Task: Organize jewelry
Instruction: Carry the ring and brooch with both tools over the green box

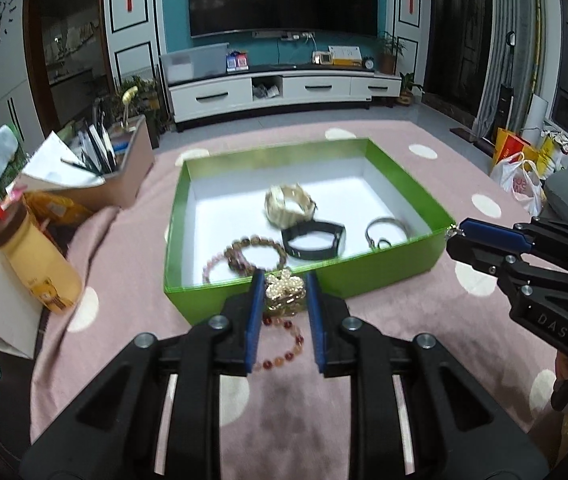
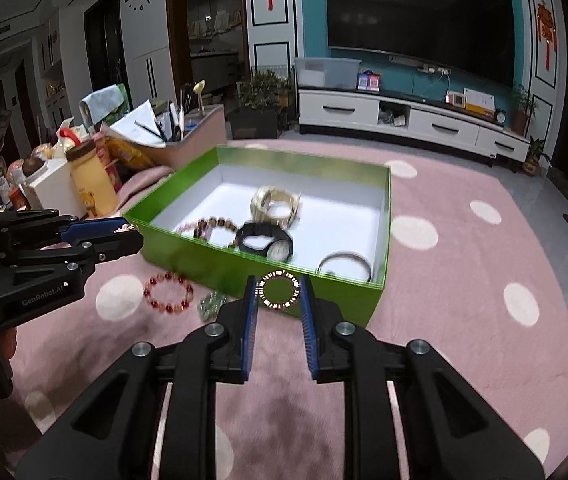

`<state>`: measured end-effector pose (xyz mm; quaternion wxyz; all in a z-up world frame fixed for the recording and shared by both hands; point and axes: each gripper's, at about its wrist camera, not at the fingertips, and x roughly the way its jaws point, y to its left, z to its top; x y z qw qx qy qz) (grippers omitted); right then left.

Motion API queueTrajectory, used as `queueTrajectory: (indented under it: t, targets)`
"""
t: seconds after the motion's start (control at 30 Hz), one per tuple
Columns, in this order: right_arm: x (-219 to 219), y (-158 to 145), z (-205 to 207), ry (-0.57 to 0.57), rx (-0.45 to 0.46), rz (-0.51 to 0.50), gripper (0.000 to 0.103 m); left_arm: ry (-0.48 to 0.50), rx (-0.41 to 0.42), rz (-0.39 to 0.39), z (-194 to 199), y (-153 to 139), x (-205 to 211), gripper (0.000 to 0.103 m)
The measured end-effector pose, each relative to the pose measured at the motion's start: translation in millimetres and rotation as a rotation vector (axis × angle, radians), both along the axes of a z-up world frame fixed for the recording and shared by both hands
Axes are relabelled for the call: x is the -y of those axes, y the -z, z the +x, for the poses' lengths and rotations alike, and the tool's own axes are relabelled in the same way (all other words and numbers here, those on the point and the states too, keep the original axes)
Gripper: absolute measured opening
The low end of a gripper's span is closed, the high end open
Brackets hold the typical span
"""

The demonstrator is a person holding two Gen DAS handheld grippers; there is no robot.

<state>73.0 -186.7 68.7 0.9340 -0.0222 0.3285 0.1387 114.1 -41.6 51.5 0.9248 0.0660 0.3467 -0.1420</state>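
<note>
My left gripper [image 1: 284, 280] is shut on a gold and pearl clip [image 1: 284, 294], held just in front of the green box [image 1: 380, 270]. Under it a red bead bracelet [image 1: 284, 346] lies on the pink dotted cloth. My right gripper [image 2: 278, 282] is shut on a sparkling ring bracelet [image 2: 278, 291] near the box's front wall [image 2: 203, 266]. Inside the box lie a gold watch [image 1: 290, 204], a black band [image 1: 314, 238], a silver bangle [image 1: 386, 230] and bead bracelets [image 1: 253, 254]. A small green bead piece [image 2: 211, 304] sits beside the red bracelet [image 2: 167, 293].
A yellow bottle [image 1: 37, 258] and a white carton [image 2: 53, 188] stand at the left by a cardboard box of pens [image 1: 119, 178]. Plastic bags [image 1: 520, 178] sit off the cloth at the right. A TV cabinet [image 1: 284, 88] stands far behind.
</note>
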Motion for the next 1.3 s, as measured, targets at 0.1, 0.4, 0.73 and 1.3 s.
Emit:
queueTrajectory:
  t: [0.1,0.4,0.73,1.3]
  targets:
    - [-1,-8,7,0.001,0.015,0.0,0.02,0.002,0.024,0.007,3,-9,1,0.021]
    - [-4,-27,26,0.01,0.05,-0.007,0.02,-0.002,0.061,0.025,20,-25,7,0.021]
    - [-6,-34,52,0.021,0.059,-0.016,0.02,-0.031,0.052,0.015,53,-28,3,0.021]
    - [-1,-12,92,0.048,-0.039,0.029,0.02,-0.073,-0.011,0.033,95,-7,6,0.021]
